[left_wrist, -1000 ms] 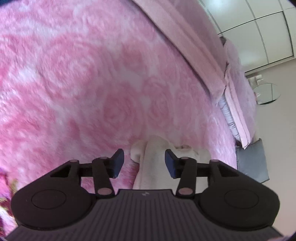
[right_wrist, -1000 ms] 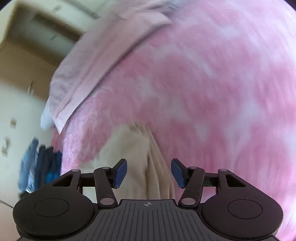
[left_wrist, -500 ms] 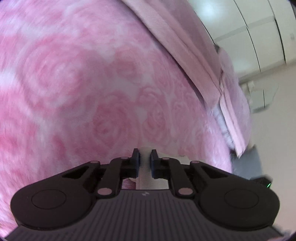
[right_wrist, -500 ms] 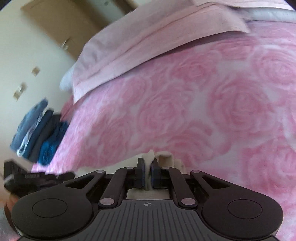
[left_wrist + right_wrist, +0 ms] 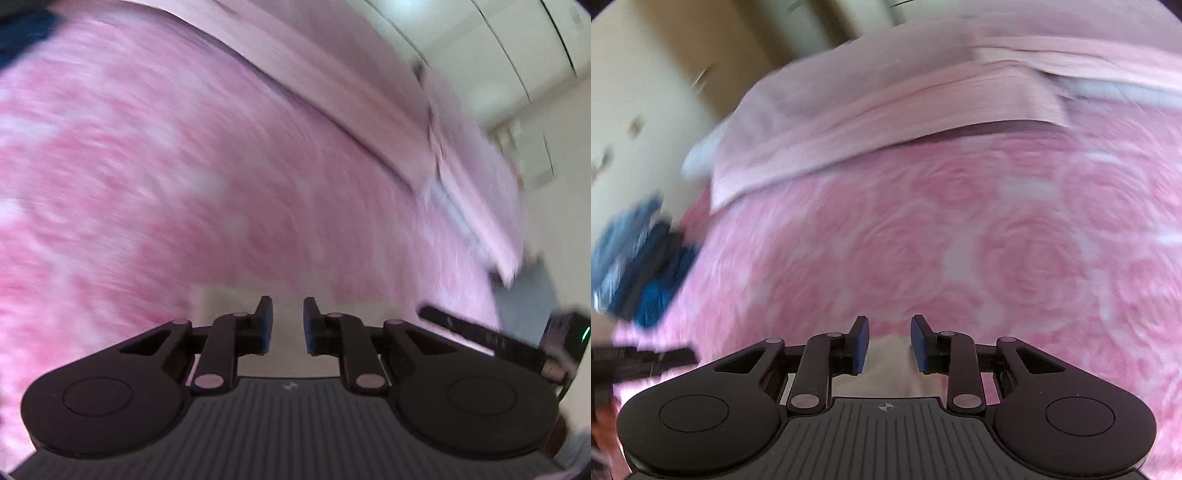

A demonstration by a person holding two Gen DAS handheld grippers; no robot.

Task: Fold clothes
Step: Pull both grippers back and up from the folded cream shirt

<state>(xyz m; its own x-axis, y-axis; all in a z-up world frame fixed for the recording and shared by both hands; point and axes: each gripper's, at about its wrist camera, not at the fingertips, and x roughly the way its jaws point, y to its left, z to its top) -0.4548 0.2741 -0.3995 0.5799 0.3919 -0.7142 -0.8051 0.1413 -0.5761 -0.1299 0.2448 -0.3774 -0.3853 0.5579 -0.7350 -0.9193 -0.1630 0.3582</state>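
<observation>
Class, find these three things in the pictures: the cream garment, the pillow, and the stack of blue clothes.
Cream garment (image 5: 286,356): left wrist view, cloth between the tool's fingers.
Pillow (image 5: 886,122): right wrist view, its pink top face.
Blue clothes (image 5: 646,273): right wrist view, the stack's side.

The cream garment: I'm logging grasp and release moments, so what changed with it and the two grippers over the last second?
Both grippers were open a second ago, shut on the cream garment half a second ago, and have now opened again: the left gripper and right gripper have let it go. The garment still lies on the pink rose blanket, under both sets of fingers.
</observation>
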